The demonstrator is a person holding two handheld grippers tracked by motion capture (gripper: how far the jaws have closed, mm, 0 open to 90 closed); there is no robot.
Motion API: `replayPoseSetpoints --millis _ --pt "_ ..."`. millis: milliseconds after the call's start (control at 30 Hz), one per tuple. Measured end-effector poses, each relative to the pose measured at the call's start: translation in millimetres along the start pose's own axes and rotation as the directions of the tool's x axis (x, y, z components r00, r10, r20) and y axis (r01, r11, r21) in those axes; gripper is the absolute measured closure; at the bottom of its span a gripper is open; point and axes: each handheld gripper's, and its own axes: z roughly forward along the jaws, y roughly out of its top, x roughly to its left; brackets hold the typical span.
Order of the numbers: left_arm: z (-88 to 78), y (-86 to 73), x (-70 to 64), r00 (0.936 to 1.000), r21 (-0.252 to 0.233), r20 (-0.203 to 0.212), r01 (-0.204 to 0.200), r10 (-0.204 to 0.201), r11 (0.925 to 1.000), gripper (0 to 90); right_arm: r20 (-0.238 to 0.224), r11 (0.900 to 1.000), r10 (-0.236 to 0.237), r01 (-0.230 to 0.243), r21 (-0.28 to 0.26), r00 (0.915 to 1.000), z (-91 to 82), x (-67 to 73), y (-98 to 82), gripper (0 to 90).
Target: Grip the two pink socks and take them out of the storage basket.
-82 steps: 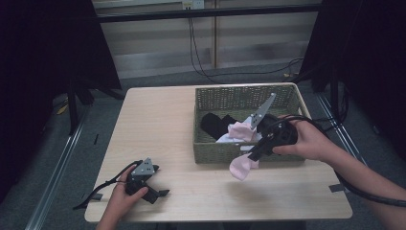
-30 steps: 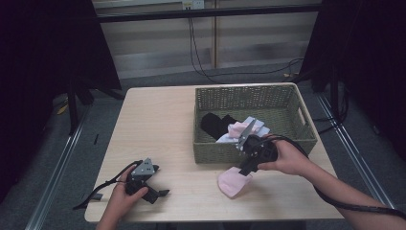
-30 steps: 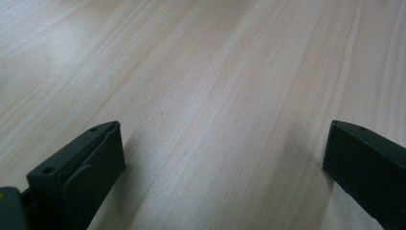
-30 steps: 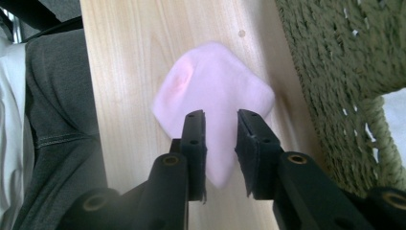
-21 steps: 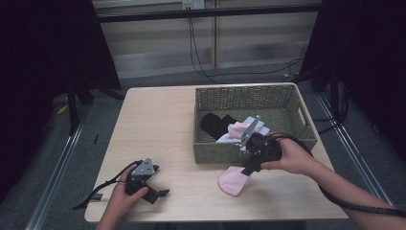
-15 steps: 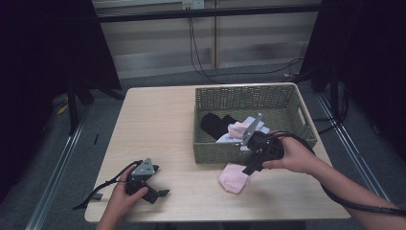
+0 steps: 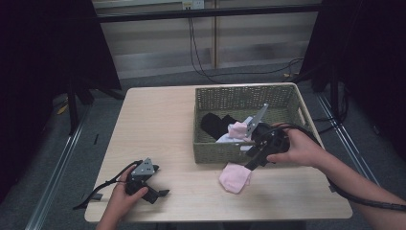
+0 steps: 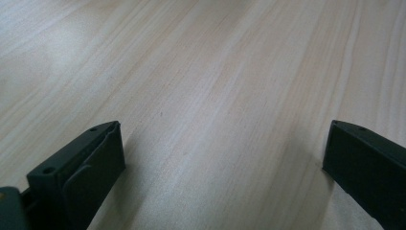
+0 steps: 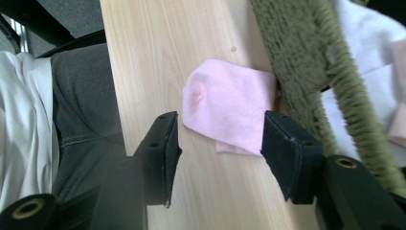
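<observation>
The right gripper (image 9: 218, 143) has its fingers (image 9: 160, 148) spread apart and released, with nothing between them; they hover above the pink cloth (image 9: 230, 112), which lies flat on the worktop (image 9: 143, 62) with its far side touching the outer wall of the woven basket (image 9: 306, 72). In the high view the right gripper (image 7: 250, 162) sits over the basket's near wall (image 7: 215, 153), and the pink cloth (image 7: 234, 177) lies just in front of that wall, well clear of the worktop's near edge. In the picture 2.7 s ago this gripper held the cloth up off the worktop beside the basket; now the cloth is down and let go, and the gripper has drawn back toward the basket.

The left gripper (image 8: 225, 158) also has its fingers (image 8: 81, 167) wide apart, around bare wood. In the high view the left gripper (image 7: 152, 190) rests near the worktop's near left corner, where it was in the earlier pictures, held by the left hand (image 7: 122, 201). Between the two grippers is a broad open stretch of worktop (image 7: 158, 120), and the whole left half is free.

Inside the basket lie a black cloth (image 7: 215, 124) and pale cloths (image 7: 237, 130). No writing or label can be read.
</observation>
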Motion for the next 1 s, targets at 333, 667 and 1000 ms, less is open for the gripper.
replayPoseSetpoints --millis 333,667,1000 --pt "0.0 0.0 0.0 1.0000 -0.001 0.000 0.000 0.000 1.0000 0.0 0.038 1.000 0.011 -0.011 0.002 0.9992 -17.7 -9.5 9.0 39.6" --pt "0.0 0.0 0.2 1.0000 0.000 -0.001 -0.002 0.002 1.0000 0.0 0.090 0.999 0.049 -0.048 -0.016 0.9947 -27.1 -38.5 17.9 36.1" --pt "-0.1 0.1 0.2 1.0000 0.000 0.000 -0.002 0.002 1.0000 0.0 0.142 0.994 0.108 -0.105 -0.027 0.9840 -27.5 -70.5 19.3 34.3"
